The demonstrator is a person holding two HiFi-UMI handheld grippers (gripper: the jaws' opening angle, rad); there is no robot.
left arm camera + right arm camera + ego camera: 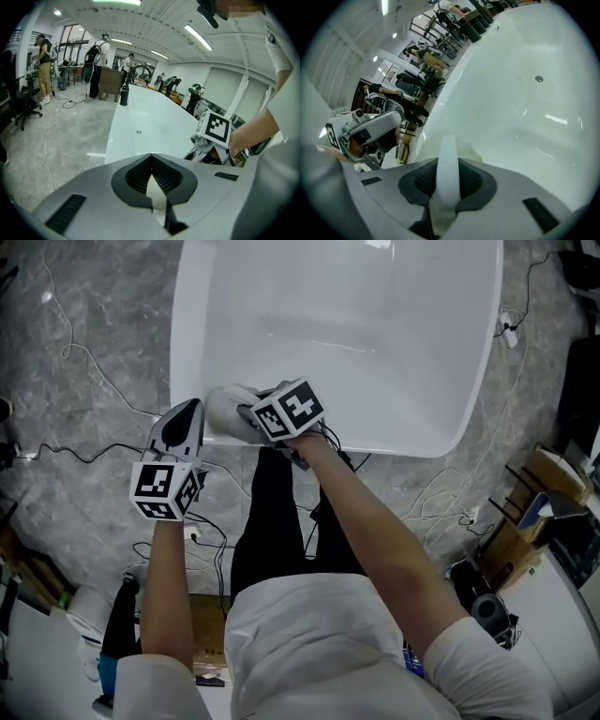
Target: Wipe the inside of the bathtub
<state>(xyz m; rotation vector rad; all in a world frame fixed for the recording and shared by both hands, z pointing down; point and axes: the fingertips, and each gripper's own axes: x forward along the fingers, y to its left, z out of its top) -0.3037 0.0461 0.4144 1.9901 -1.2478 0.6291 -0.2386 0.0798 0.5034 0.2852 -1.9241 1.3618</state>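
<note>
Your bare right forearm (370, 521) reaches down to the near rim of the glossy white, round-cornered bathtub (186, 324). Your right gripper (247, 418) is clamped on a crumpled white cloth (223, 405) that sits on that rim. Your left gripper (189, 411), jaws together and empty, hangs just beside it at the tub's corner. The wiping seems about to start: next, carry the cloth over the rim and press it flat against the inner wall.

The head view looks steeply down over the bathtub (375, 296); the 2 gripper views, close in, share its basin.
</note>
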